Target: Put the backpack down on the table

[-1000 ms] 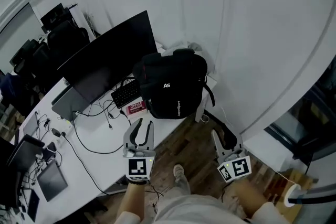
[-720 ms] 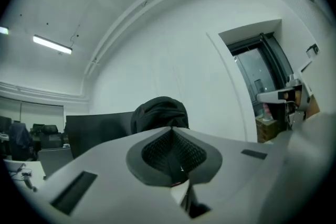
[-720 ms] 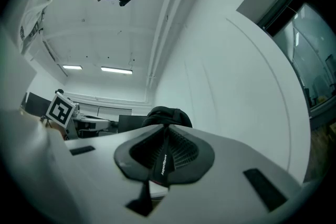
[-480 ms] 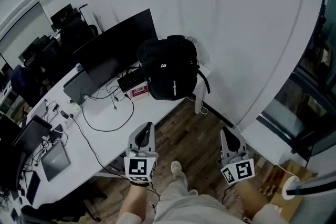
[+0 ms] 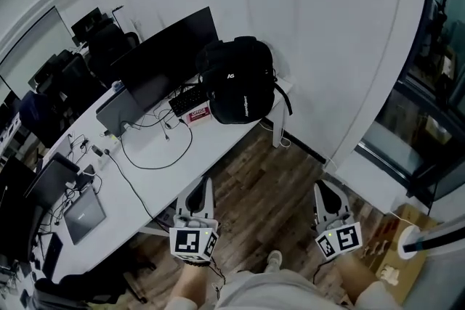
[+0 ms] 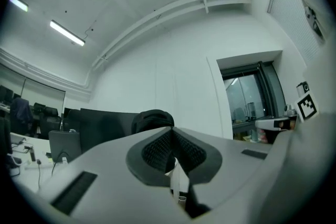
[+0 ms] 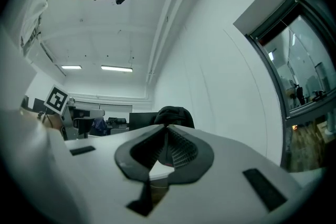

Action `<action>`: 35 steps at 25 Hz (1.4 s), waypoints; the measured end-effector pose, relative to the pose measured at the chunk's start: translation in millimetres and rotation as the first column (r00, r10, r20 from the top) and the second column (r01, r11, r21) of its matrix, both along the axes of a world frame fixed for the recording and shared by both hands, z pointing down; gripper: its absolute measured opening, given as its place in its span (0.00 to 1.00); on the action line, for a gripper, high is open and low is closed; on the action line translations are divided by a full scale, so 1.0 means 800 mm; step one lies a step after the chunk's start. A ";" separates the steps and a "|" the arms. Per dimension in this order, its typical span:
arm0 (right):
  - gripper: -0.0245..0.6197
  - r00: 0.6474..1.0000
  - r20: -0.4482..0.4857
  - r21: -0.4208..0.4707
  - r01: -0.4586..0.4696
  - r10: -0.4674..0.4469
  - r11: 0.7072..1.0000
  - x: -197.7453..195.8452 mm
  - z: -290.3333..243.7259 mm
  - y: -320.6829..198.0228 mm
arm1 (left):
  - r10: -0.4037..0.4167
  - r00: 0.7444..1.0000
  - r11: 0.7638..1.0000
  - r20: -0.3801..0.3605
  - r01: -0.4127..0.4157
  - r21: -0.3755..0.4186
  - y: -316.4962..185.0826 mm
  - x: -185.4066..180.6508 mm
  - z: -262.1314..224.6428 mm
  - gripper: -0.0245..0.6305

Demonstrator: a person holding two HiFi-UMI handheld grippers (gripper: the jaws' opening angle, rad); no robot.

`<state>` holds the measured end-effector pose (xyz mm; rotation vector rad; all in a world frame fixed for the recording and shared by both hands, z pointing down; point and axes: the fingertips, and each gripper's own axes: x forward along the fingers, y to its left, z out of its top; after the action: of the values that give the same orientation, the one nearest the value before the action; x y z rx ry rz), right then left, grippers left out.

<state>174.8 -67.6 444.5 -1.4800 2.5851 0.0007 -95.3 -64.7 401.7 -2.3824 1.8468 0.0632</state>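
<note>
The black backpack (image 5: 238, 80), marked "AS" in white above print too small to read, stands on the table's (image 5: 211, 141) end by the wall, beside the monitor (image 5: 163, 58). Only the head view shows the red box (image 5: 197, 115). Only the gripper views show ceiling lights (image 6: 67, 33). The left gripper (image 5: 206, 184) and right gripper (image 5: 321, 189), well back from the table, are closed and empty.

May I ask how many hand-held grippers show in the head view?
2: the left hand-held gripper by the table's near edge, the right hand-held gripper over the wooden floor. None seems hidden.
</note>
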 end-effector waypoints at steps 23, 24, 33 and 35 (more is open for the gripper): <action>0.09 0.984 -0.016 -0.034 -0.176 0.176 0.984 -0.085 0.001 0.277 | 0.149 0.973 0.989 -0.175 -0.144 0.042 0.235 -0.114 0.015 0.05; 0.09 0.983 -0.016 -0.035 -0.181 0.181 0.983 -0.083 0.000 0.280 | 0.141 0.976 0.990 -0.168 -0.135 0.043 0.239 -0.116 0.015 0.05; 0.08 0.990 -0.010 -0.028 -0.138 0.138 0.990 -0.081 -0.010 0.281 | 0.090 0.987 0.996 -0.137 -0.085 0.037 0.249 -0.104 0.008 0.05; 0.08 0.992 -0.003 -0.023 -0.125 0.125 0.992 -0.074 -0.014 0.283 | 0.094 0.987 0.995 -0.128 -0.088 0.045 0.256 -0.092 0.003 0.05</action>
<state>115.7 158.8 433.7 -1.6484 2.4971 -0.0130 -169.3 139.8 404.5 -2.4889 1.7699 0.2670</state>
